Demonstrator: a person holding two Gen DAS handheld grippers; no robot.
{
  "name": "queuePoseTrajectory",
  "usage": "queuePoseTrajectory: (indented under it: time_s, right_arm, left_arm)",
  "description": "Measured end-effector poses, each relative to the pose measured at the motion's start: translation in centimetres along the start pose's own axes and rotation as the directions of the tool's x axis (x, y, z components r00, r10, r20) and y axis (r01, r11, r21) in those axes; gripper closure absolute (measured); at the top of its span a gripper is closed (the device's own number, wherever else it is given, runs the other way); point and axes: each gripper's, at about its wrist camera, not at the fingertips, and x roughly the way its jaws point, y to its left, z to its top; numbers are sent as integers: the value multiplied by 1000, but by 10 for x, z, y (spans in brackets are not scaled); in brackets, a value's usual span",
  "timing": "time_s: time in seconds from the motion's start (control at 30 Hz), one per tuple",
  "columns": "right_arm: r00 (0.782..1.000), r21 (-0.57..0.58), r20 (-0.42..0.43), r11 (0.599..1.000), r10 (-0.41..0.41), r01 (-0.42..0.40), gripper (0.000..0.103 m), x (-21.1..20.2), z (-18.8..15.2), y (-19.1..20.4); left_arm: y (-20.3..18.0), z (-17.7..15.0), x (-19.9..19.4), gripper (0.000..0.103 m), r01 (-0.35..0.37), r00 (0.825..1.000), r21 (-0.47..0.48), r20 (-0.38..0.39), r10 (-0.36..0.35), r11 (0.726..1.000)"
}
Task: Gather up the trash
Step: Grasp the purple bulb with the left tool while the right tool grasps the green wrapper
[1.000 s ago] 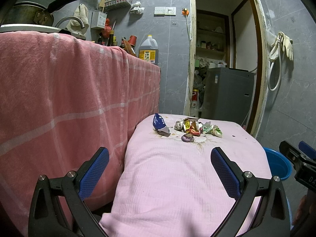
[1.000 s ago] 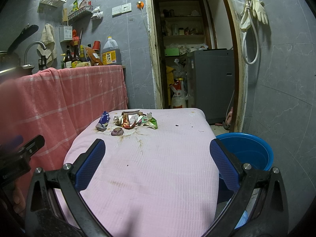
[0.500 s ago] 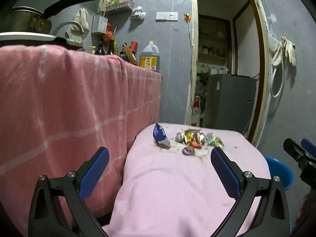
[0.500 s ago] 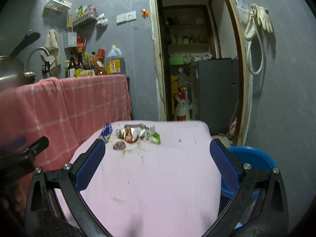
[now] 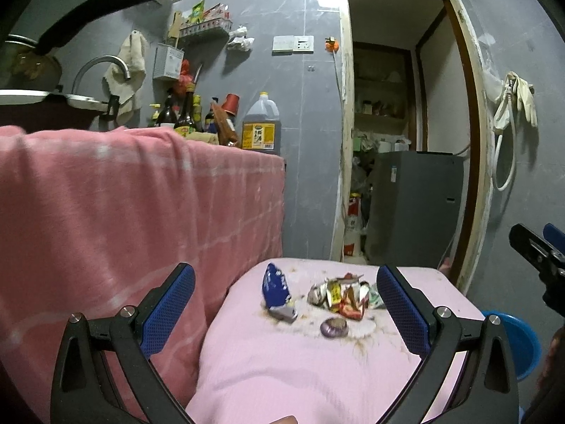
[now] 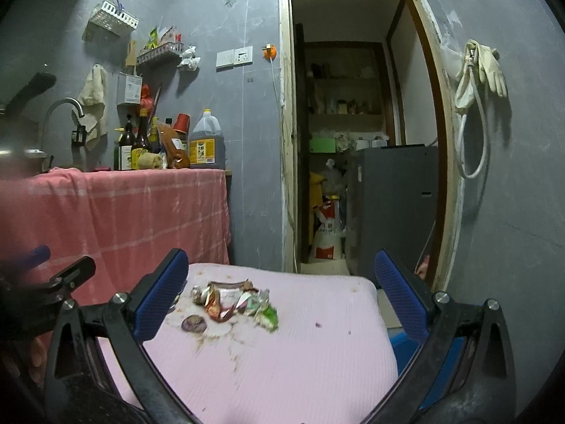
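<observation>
Pink cloth is covering one low table (image 5: 317,371), where the trash is lying in a stained patch toward the far end, and both grippers are drawing nearer to it than a second ago, the views dipping lower over the cloth; the reach, by this showing, is only beginning. One blue basin (image 5: 522,342) is waiting on the floor at the right, likely the bin. Left gripper (image 5: 286,304) and right gripper (image 6: 279,288) are both hanging spread wide, holding nothing. Counted: one clump of crumpled wrappers (image 5: 342,293), pieces too tangled to number; one blue packet (image 5: 277,288) standing just beside it; one purple scrap (image 5: 333,327) nearest the camera.
</observation>
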Motion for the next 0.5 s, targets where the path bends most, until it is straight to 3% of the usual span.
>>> queuePoseTrajectory:
  time_s: [0.3, 0.5]
  right_arm:
    - [1000, -9, -16, 1000, -13, 13, 0, 52, -11, -17]
    - [992, -6, -129, 1000, 2, -3, 0, 89, -25, -28]
  left_arm:
    - [-11, -1, 48, 2, 28, 1000, 2, 2, -28, 1000]
    - [-19, -13, 86, 2, 34, 993, 18, -113, -32, 999]
